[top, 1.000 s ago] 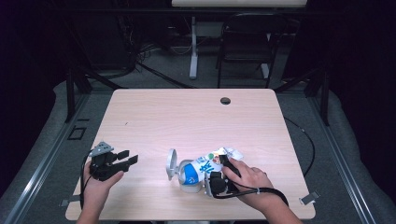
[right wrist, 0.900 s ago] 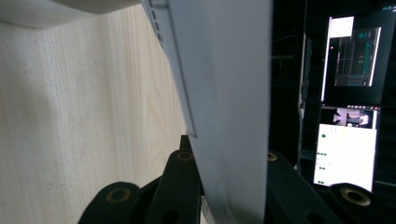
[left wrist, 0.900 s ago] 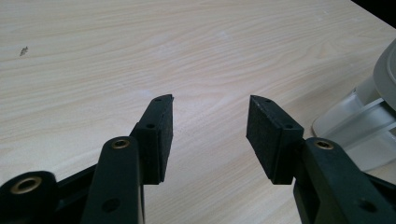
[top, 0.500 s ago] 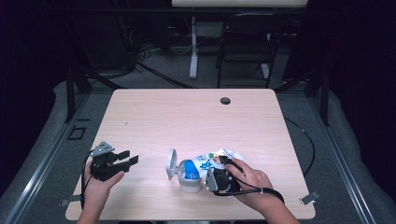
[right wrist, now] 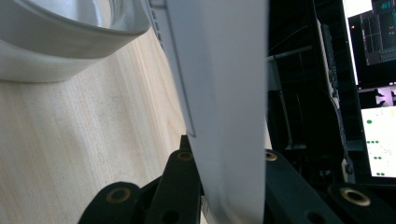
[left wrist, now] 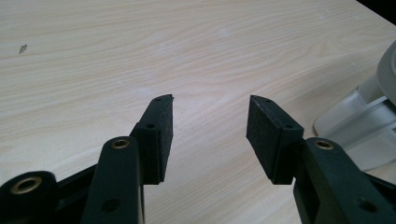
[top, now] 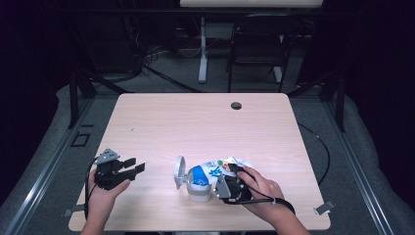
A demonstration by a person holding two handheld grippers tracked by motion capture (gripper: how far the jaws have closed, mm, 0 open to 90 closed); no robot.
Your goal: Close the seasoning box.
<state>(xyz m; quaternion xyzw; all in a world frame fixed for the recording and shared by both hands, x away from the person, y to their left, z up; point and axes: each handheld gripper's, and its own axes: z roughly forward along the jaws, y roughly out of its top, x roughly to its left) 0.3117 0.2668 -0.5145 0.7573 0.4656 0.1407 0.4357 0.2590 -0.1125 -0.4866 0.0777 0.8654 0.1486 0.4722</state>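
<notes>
A blue-and-white packet (top: 208, 172) lies tilted over a small white container (top: 198, 192) near the table's front edge. The container's round lid (top: 179, 171) stands open to its left. My right gripper (top: 222, 185) is shut on the packet's right end. In the right gripper view the packet's pale sheet (right wrist: 224, 93) rises between the jaws of my right gripper (right wrist: 226, 156), and the container's rim (right wrist: 60, 37) curves at the upper left. My left gripper (top: 137, 164) rests open at the front left with nothing in it. Its jaws (left wrist: 210, 100) stand wide apart over bare wood, with the container (left wrist: 369, 126) at the right edge.
The light wooden table (top: 195, 122) has a dark cable hole (top: 236, 105) near its far edge. A chair (top: 254, 54) and a desk leg stand behind the table. Monitors (right wrist: 373, 93) glow at the right of the right gripper view.
My right hand has shifted slightly with the packet held over the container. The left gripper has stayed in place and open.
</notes>
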